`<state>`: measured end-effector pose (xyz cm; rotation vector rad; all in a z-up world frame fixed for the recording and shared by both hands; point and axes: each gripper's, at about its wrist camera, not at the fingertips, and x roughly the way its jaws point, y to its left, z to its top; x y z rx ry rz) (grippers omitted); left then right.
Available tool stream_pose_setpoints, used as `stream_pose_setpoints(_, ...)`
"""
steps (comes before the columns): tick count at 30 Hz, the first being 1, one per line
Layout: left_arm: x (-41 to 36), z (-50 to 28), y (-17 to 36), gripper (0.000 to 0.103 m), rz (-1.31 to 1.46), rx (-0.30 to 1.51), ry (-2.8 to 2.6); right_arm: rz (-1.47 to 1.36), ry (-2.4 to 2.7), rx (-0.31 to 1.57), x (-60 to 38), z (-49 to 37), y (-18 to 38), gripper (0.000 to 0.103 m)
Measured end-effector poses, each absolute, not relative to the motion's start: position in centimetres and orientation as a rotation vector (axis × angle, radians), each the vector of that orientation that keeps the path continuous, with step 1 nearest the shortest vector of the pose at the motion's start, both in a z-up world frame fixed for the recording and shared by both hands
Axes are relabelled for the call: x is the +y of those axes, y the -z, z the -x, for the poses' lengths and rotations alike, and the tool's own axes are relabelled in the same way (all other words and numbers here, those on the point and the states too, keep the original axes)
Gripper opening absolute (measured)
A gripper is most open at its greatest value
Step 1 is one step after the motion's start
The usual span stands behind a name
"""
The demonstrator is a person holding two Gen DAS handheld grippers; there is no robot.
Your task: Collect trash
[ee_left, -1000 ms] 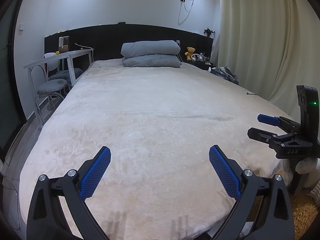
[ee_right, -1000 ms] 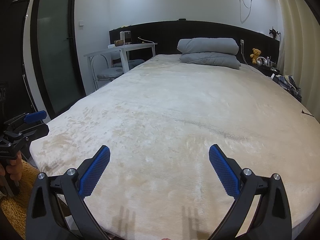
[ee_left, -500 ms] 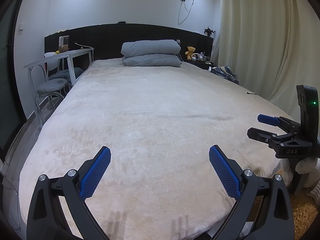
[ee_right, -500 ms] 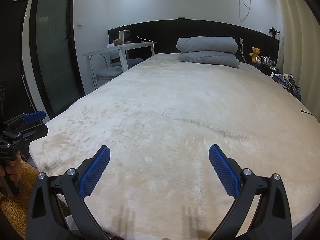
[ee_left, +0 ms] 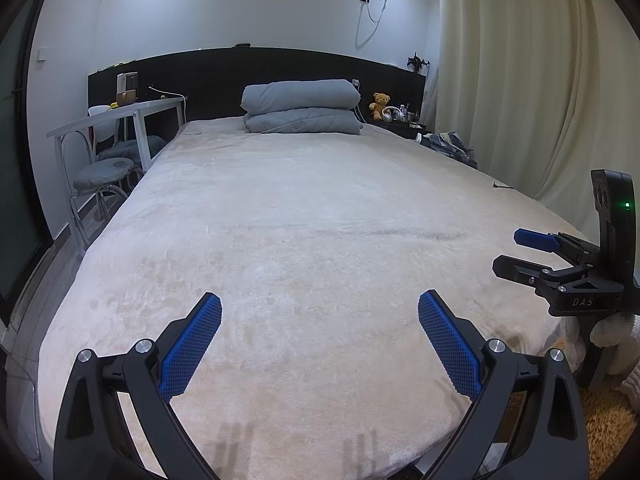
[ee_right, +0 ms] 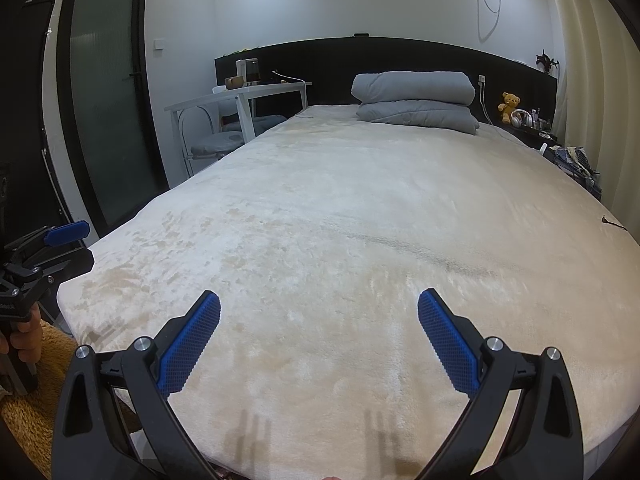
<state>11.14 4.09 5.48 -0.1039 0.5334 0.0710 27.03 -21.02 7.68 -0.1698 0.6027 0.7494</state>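
No trash can be made out for certain anywhere on the bed [ee_left: 304, 216]; the only loose thing on its cream plush cover is a small dark object [ee_left: 503, 187] near the right edge in the left wrist view, too small to identify, which also shows at the far right edge of the right wrist view [ee_right: 612, 222].

The left tool [ee_left: 320, 328] hovers over the foot of the bed at the bottom of its frame, its blue-padded fingers [ee_left: 192, 344] spread wide with nothing between them. The right tool [ee_right: 319, 326] sits the same way over the foot of the bed in its own view, wide apart and empty. Each tool also shows in the other's camera: the right tool [ee_left: 520, 252] at the right edge of the left wrist view, held by a white-gloved hand [ee_left: 612, 326], and the left tool [ee_right: 68, 246] at the left edge of the right wrist view, gripped by a bare hand [ee_right: 24, 340].

A folded grey duvet [ee_left: 300, 108] lies at the head of the bed against the black headboard [ee_left: 280, 64]. To the upper right of it a teddy bear [ee_left: 380, 102] sits on a dark nightstand. A white bench [ee_left: 120, 114] with round stools stands along the left side of the bed, and cream curtains [ee_left: 520, 80] fill the right of the frame. In the right wrist view a frosted glass door [ee_right: 108, 100] stands at the left.
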Motion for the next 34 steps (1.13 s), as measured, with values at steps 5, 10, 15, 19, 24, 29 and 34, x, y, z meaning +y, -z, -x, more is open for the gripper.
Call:
stream_pose_setpoints(5, 4.11, -11.15, -5.48, 0.097, 0.104, 0.533, -0.072, 0.173, -0.748, 0.603, -21.12, -27.03, -7.63, 0.098)
stream_pose_setpoints(10, 4.13, -11.16, -5.45, 0.097, 0.104, 0.534, -0.071, 0.172, -0.746, 0.604, -21.09, -27.04, -7.56, 0.098)
stream_pose_setpoints(15, 4.14, -11.16, -5.55, 0.097, 0.104, 0.534, -0.068, 0.173, -0.744, 0.605, -21.07, -27.08, -7.53, 0.098)
stream_pose_setpoints(19, 4.11, -11.16, -5.58, 0.097, 0.105, 0.534, -0.066, 0.173, -0.744, 0.605, -21.14, -27.10, -7.52, 0.098)
stream_pose_setpoints(24, 4.06, -11.36, -5.66, 0.097, 0.102, 0.538, -0.068, 0.173, -0.745, 0.605, -21.07, -27.09, -7.58, 0.098)
stream_pose_setpoints(29, 4.12, -11.48, -5.60, 0.097, 0.102, 0.541, -0.070, 0.170, -0.749, 0.603, -21.16, -27.10, -7.60, 0.098)
stream_pose_setpoints(34, 4.10, -11.44, -5.60, 0.097, 0.103, 0.540, -0.069, 0.173, -0.744, 0.604, -21.19, -27.02, -7.41, 0.098)
